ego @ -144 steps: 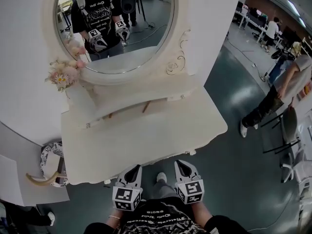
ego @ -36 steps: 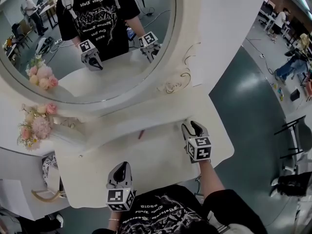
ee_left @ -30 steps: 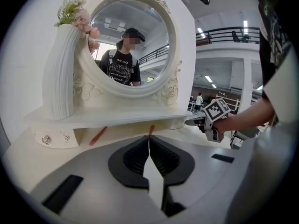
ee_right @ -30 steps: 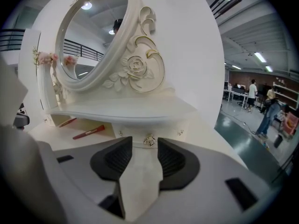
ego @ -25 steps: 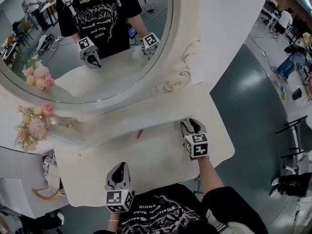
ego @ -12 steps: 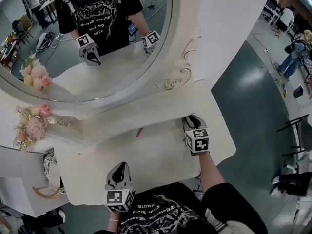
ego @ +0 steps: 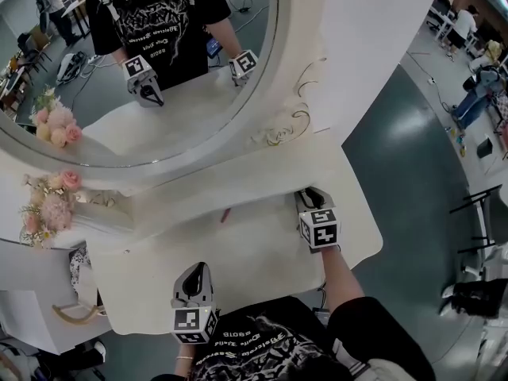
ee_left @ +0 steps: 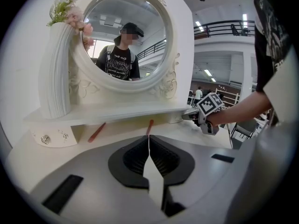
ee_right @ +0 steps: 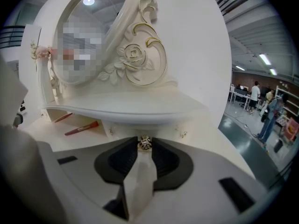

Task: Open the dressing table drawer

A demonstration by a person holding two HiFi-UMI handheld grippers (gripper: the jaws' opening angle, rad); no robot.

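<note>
The white dressing table [ego: 238, 252] carries a low shelf under an oval mirror [ego: 159, 54]. At the shelf's right end is a small drawer [ee_right: 163, 129] with a metal knob [ee_right: 144, 143]. My right gripper [ee_right: 144, 146] points at that drawer. Its jaws are closing, with the knob between the tips and the pads touching it on both sides. In the head view the right gripper [ego: 311, 199] sits against the shelf's right end. My left gripper [ee_left: 149, 141] is shut on nothing and hovers over the table's front left [ego: 194, 282].
Two red stick-like items [ee_left: 97, 132] [ee_left: 149, 126] lie under the shelf. A second small drawer [ee_left: 45, 139] is at the shelf's left end, below a ribbed white vase [ee_left: 56, 73] of flowers. People stand on the dark floor at the right [ego: 476, 86].
Both grippers came up from below the table's front edge to above its top. The right one reached the right drawer and its jaws narrowed onto the knob. The left one stayed still.
</note>
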